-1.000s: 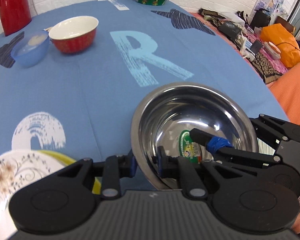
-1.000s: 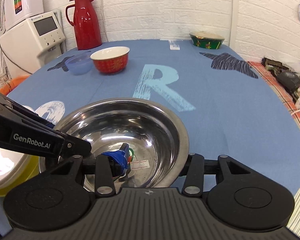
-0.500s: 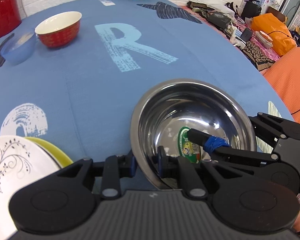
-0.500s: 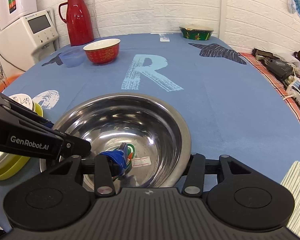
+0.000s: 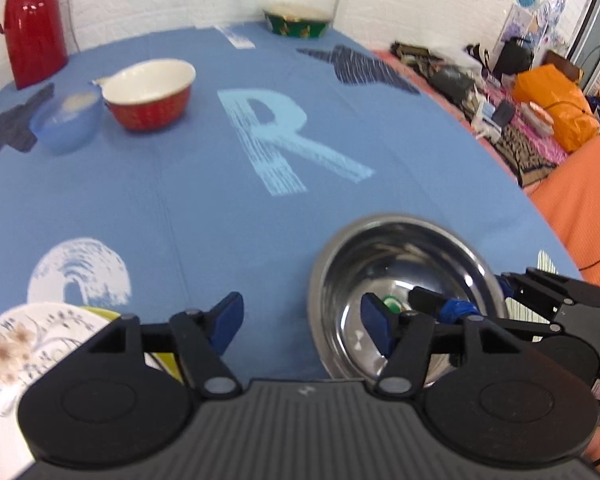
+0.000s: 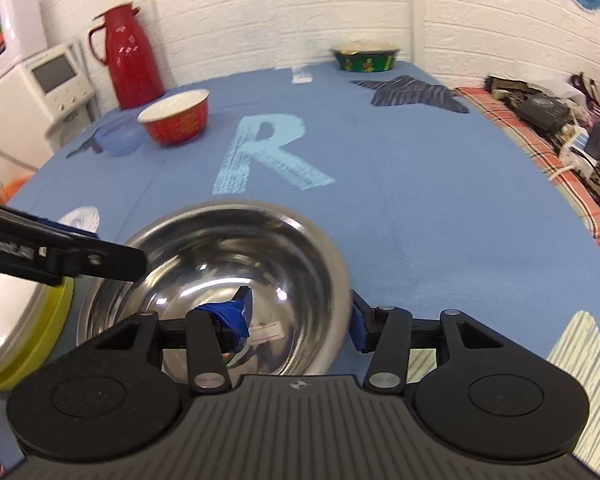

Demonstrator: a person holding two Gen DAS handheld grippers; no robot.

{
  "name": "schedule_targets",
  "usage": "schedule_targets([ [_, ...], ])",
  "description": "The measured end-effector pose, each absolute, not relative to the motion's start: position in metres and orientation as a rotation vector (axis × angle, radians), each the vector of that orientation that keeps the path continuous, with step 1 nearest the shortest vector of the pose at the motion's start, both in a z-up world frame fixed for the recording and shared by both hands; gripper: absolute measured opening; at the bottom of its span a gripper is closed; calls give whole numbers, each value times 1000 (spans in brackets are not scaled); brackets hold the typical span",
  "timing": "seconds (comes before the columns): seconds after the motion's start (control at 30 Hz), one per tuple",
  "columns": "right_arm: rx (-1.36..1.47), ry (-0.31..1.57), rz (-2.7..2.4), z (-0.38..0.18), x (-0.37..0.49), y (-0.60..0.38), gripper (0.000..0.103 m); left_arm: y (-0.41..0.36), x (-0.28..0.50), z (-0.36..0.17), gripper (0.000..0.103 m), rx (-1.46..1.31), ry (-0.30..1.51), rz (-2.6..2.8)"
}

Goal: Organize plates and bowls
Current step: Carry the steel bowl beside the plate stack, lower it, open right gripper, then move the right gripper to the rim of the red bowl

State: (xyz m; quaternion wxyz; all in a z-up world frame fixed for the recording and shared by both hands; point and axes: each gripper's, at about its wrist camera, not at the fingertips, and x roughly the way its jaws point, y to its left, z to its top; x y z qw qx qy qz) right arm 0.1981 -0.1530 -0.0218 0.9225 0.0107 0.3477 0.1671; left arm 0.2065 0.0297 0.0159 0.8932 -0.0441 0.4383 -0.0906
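Left wrist view: the left gripper (image 5: pixel 302 322) gapes wide, straddling the steel bowl (image 5: pixel 404 280) rim unclamped; floral plate (image 5: pixel 24 352) beside, red bowl (image 5: pixel 150 94) far off.

Right wrist view: the right gripper (image 6: pixel 302 320) likewise spread across the steel bowl (image 6: pixel 220 272) wall on the blue tablecloth (image 6: pixel 420 208), brick wall (image 6: pixel 260 8) behind.

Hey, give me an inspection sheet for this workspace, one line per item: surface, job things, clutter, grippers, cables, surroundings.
Surface: blue tablecloth with a printed R.
Job's things: steel bowl nearest; floral plate on yellow plate; red bowl beside blue bowl; green bowl at the far edge.
Clutter: red thermos on the table.
Grippers: left gripper open, one finger inside the steel bowl; right gripper open, straddling the bowl's rim.
Cables: white cable off the table, right.
Surroundings: white brick wall; white appliance.
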Motion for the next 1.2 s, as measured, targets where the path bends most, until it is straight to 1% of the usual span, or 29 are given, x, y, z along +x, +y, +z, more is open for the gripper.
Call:
schedule_targets([
  [0.23,81,674,318,-2,198,-169,36,65,210,33,66,-169,881,-127],
  [0.47,149,716,369,21,229,-162,38,116,221,42,66,-296,886,-65],
  [0.6,110,725,437,42,254,-136,39,145,239,50,66,-391,866,-37],
  [0.77,42,769,526,53,299,-87,40,175,276,51,66,-519,857,13],
  [1.0,-123,825,549,47,372,-15,41,202,332,26,66,-723,889,132],
  [1.07,-135,830,550,44,391,-2,41,208,344,18,66,-778,900,140],
  [1.2,-119,834,555,39,422,14,42,213,361,16,66,-790,887,181],
])
